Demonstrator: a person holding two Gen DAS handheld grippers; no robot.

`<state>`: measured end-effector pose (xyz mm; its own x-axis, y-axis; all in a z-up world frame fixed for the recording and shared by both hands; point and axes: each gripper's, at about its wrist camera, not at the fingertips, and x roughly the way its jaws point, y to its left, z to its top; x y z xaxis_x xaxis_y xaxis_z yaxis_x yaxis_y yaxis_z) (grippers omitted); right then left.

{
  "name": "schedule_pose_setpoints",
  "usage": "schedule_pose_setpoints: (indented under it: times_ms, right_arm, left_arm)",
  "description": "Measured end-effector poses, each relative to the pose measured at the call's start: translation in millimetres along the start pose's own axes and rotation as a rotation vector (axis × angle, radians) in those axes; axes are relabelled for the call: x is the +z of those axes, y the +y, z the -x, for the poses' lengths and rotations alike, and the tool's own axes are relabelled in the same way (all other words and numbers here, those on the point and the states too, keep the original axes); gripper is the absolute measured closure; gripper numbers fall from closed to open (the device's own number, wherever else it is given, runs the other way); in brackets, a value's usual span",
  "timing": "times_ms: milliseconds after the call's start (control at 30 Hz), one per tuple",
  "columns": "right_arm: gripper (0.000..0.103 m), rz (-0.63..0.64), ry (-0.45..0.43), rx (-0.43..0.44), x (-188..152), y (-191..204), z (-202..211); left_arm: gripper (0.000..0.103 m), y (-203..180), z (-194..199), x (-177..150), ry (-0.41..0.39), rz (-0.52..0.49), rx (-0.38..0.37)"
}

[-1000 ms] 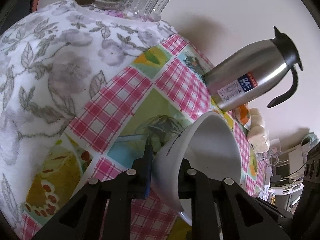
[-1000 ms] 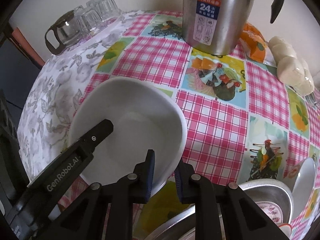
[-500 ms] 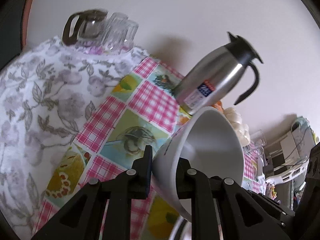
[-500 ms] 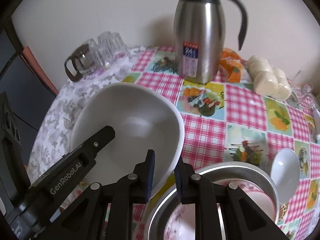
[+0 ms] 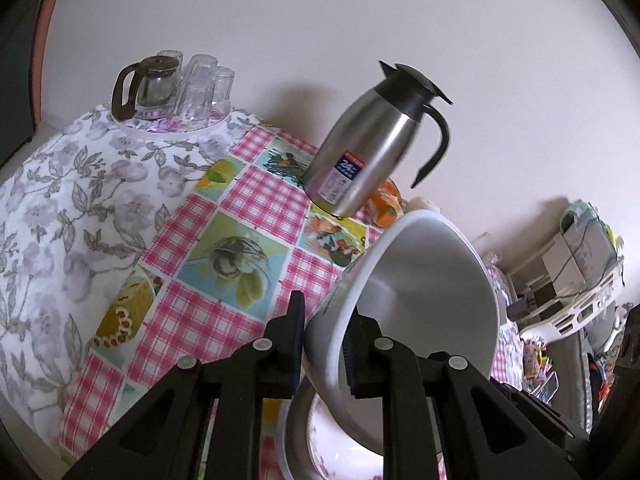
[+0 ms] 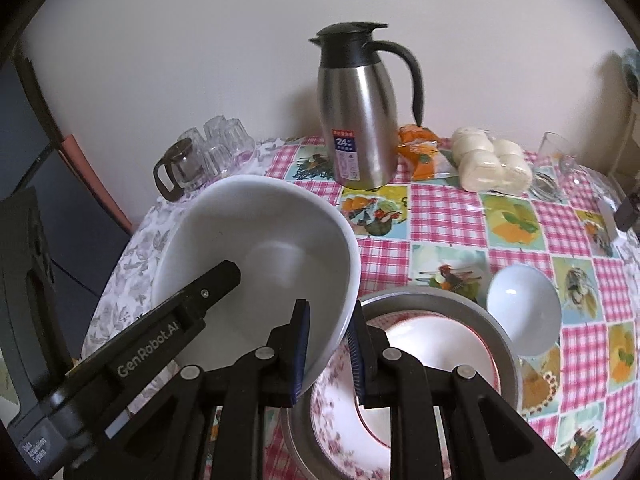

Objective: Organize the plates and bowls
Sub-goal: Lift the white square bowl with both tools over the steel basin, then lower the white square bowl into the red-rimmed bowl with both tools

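A large white bowl (image 6: 260, 248) hangs tilted above the table, held by both grippers. My right gripper (image 6: 328, 320) is shut on its near right rim. My left gripper (image 5: 322, 320) is shut on the opposite rim of the bowl (image 5: 424, 280), and one of its fingers (image 6: 216, 280) shows inside the bowl in the right wrist view. Just below and to the right stands a metal basin (image 6: 496, 328) that holds a floral plate (image 6: 336, 412) and a red-rimmed plate (image 6: 432, 344). A small white bowl (image 6: 520, 312) sits beside the basin on the right.
A steel thermos jug (image 6: 360, 120) stands at the back of the checked tablecloth. A glass pot with upturned glasses (image 6: 200, 160) is at the back left. A bag of oranges (image 6: 420, 152), wrapped white buns (image 6: 492, 164) and a drinking glass (image 6: 556, 152) line the back right.
Both grippers have lifted the large white bowl up and away from the tablecloth. The basin of plates has come into view beneath it, and the table looks farther off.
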<state>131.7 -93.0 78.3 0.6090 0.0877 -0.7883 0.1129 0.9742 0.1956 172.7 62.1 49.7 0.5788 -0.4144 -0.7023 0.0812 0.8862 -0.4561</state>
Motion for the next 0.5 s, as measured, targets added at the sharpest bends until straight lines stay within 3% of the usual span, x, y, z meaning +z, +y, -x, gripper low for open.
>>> schedule_pose_setpoints:
  times_ms: [500]
  right_arm:
    - [0.082,-0.113,-0.069,0.007,-39.5,-48.6,36.3]
  left_arm:
    - [0.085,-50.3,5.9,-46.2,0.046,-0.124,0.039]
